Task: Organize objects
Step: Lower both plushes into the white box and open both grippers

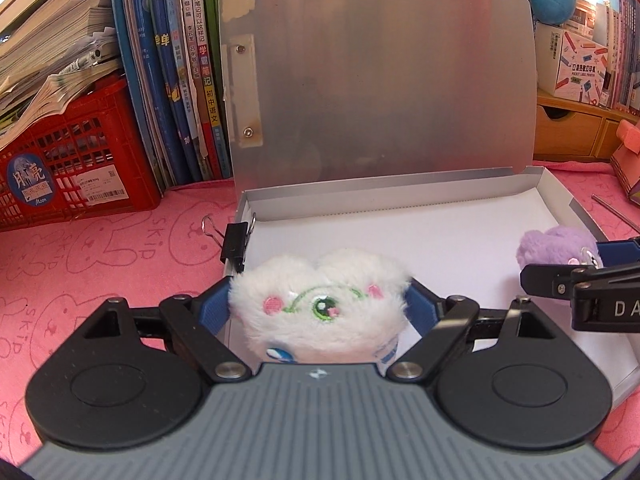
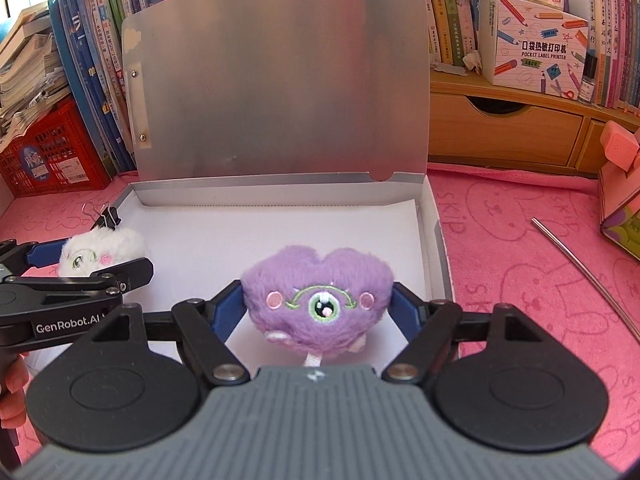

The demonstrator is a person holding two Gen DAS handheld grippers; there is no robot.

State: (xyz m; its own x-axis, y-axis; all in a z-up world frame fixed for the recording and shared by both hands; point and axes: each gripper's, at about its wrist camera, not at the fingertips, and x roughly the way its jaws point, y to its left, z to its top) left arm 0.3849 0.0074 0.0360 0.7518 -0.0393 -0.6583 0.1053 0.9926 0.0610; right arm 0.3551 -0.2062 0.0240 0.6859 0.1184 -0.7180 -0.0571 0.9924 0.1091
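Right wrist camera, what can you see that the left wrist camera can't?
Only the right wrist view shows the purple plush's face up close in the right tool, and the whole metal straw on the pink cloth.

Only the left wrist view shows the white plush's face up close in the left tool.

Both show the open silver box, its white paper, the black binder clip, the red crate, both plush toys and the books.

A pink tablecloth (image 2: 520,248) is carrying an open grey box (image 2: 438,240), red crate (image 1: 80,160), metal rod (image 2: 588,272).
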